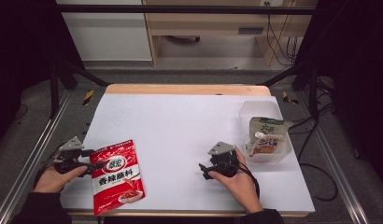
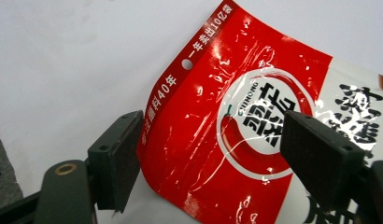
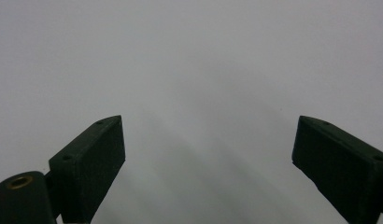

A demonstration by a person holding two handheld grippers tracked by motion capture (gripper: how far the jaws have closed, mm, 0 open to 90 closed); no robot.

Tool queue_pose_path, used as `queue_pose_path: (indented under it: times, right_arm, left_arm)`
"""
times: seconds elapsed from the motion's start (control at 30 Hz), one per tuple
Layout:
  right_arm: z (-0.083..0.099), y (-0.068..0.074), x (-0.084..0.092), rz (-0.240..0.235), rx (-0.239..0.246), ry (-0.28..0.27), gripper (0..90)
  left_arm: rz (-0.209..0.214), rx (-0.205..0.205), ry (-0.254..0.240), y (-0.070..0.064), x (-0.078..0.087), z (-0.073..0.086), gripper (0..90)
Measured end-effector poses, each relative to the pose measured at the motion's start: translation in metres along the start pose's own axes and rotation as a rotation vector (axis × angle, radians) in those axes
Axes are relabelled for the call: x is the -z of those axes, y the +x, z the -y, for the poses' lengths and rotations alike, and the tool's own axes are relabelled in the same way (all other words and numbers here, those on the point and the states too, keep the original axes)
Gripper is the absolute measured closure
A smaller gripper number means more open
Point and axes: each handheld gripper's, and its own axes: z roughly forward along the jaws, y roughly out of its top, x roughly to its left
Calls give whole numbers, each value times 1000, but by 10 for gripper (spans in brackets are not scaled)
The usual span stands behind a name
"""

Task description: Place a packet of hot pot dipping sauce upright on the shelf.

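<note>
So the red sauce packet [image 1: 118, 176] lies flat at the table's [image 1: 180, 121] 7 o'clock corner, its edge between the left gripper's [image 2: 208, 154] wide-apart jaws, pads not pressing it. The clear tub [image 1: 269, 135] at 3 o'clock holds a green spouted pouch [image 1: 266, 135]. The right gripper [image 3: 208, 154] rests low over bare table around 5 o'clock, jaws spread wide, nothing between them.

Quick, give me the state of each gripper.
Left gripper: open, jaws astride the red sauce pouch's edge, not pressing it.
Right gripper: open, holding nothing.
</note>
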Motion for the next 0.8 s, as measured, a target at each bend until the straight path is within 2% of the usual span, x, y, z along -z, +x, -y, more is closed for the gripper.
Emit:
queue_pose_path:
  times: [0.1,0.17,0.33,0.37,0.53,0.8]
  right_arm:
    - [0,0,0,1,1,2,102]
    - [0,0,0,0,3,3,102]
    - [0,1,-1,-4,7,10,103]
    - [0,1,-1,-6,11,11,103]
    - [0,1,-2,-7,9,12,103]
    - [0,2,-2,-5,10,12,104]
  left_arm:
    - [8,-4,5,-3,1,0,229]
    - [5,-19,36,-3,-2,0,233]
    - [-10,-15,74,2,-10,1,265]
    - [-16,-4,74,4,-11,1,279]
    - [-28,-6,73,7,-11,2,400]
    - [-89,-39,95,4,-10,1,588]
